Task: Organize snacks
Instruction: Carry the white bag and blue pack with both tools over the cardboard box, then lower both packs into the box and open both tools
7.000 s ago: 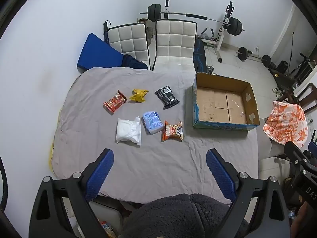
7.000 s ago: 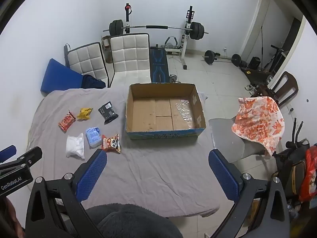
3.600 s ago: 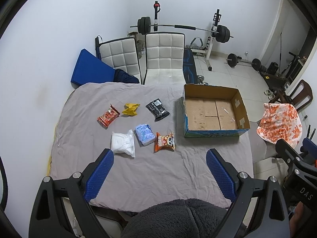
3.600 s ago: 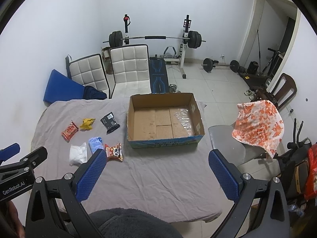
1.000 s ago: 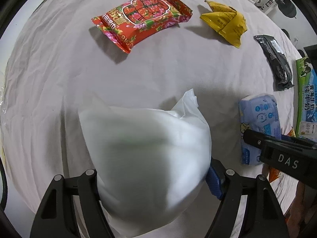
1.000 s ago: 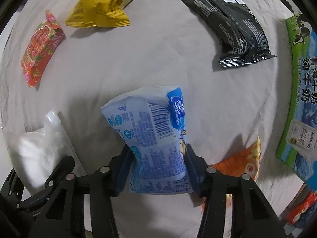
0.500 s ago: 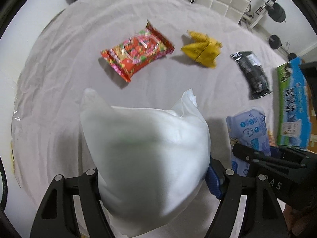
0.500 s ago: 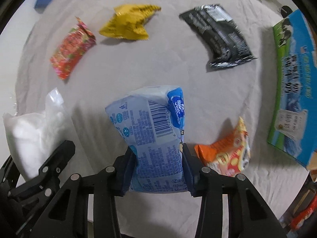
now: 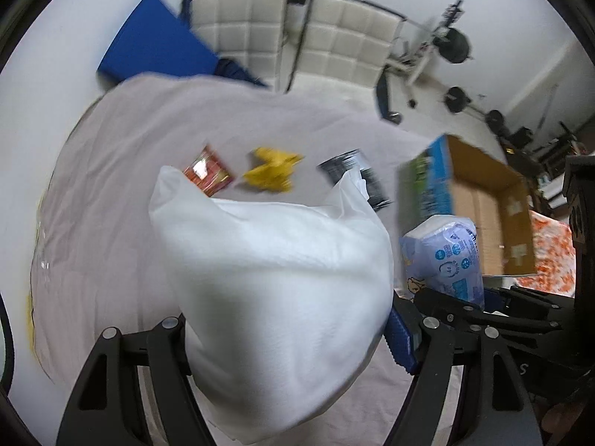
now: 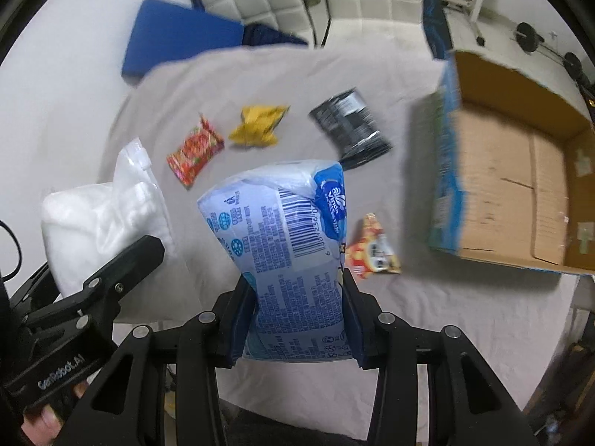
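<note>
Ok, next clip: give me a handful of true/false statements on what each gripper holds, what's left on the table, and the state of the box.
1. The left gripper is shut on the white packet. True.
2. The right gripper is open with nothing in it. False: it is shut on the blue packet.
3. The cardboard box already holds snacks. False: only bare cardboard shows inside.
4. Four packets lie on the grey tablecloth: the red packet, the yellow packet, the black packet and the orange packet. True.
5. The yellow packet lies inside the box. False: it lies on the cloth.
</note>
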